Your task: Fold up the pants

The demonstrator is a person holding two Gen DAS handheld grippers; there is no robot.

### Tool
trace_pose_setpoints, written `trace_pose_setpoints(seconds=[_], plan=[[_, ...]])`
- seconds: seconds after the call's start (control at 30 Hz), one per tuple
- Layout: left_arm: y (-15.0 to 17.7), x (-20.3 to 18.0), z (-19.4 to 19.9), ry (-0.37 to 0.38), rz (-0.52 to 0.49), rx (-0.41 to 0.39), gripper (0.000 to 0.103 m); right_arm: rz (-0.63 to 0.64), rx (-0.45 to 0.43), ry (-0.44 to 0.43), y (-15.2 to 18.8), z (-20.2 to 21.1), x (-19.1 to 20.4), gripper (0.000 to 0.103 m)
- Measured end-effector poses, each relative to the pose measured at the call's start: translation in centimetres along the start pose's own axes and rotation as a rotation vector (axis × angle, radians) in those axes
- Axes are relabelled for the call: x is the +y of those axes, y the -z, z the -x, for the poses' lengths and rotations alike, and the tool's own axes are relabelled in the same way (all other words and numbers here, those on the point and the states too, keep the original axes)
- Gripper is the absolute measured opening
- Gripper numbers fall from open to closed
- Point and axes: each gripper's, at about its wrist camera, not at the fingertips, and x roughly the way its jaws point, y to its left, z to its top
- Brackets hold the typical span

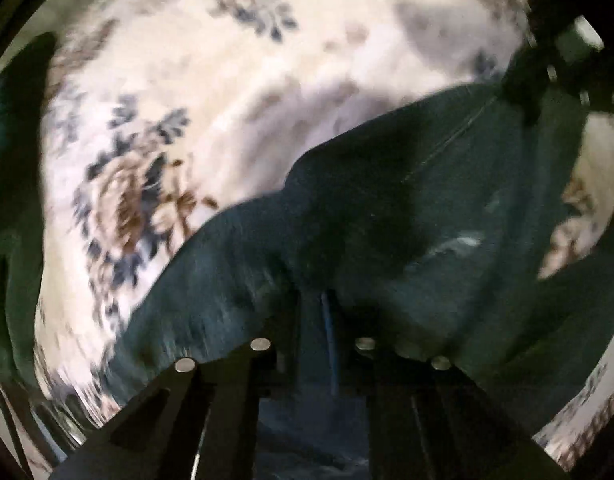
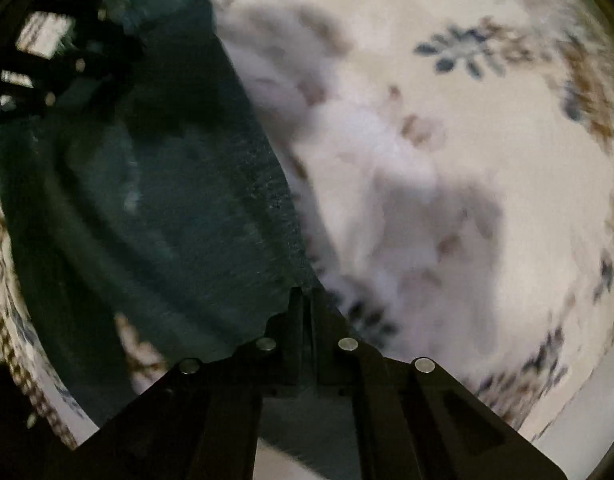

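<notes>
1. The floral cloth [image 2: 487, 152], pale with blue and brown sprigs, spreads under everything. In the right wrist view it lies bare across the whole right side, so that is the open room for carrying a fold.
2. The dark green pants [image 1: 447, 208] lie bunched on that cloth, and both views are blurred. In the left wrist view they fill the near right, their edge running up from near left to far right; in the right wrist view they fill the left half.
3. The left gripper [image 1: 327, 312] is clenched on a thick fold of the pants.
4. The right gripper [image 2: 307, 308] is clenched at the very edge of the pants, where only a thin margin seems caught.
5. Risk, as I judge it: the thin right-hand hold may slip out under any pull, dropping that corner.
6. Uneven holds could skew the fold or drag the floral cloth into wrinkles.
</notes>
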Motion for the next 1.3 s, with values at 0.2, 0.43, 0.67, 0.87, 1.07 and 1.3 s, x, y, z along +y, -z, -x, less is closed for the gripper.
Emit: trace_pose_setpoints(seconds=[0.2,0.43,0.67,0.87,1.07,1.3], plan=[[10.2,-3.0,5.5,0.032,0.268,-0.115,0.008,-0.126,-0.138,-0.009,8.1,5.1,5.9,0.004],[19.1,-1.4,5.8,0.345,0.989,-0.111,0.031,-0.282,-0.065,-0.22,13.9,-1.0,18.4,0.004],[22.0,3.7,4.9,0.634,1.561,-0.365,0.043,-0.714,-0.028,-0.457,16.9,-6.6,17.0,0.011],[18.2,8.1,6.4,0.629,1.524,-0.391,0.057,-0.884,-0.076,-0.572,18.6,-7.6,16.2,0.039],[12.4,10.2,3.2,0.465,1.394,-0.15,0.061,-0.986,-0.093,-0.558,19.2,-7.7,16.7,0.047],[14.3,9.8,1.7,0.333,1.308,-0.128,0.007,-1.099,-0.11,-0.567,20.2,-7.0,16.0,0.068]])
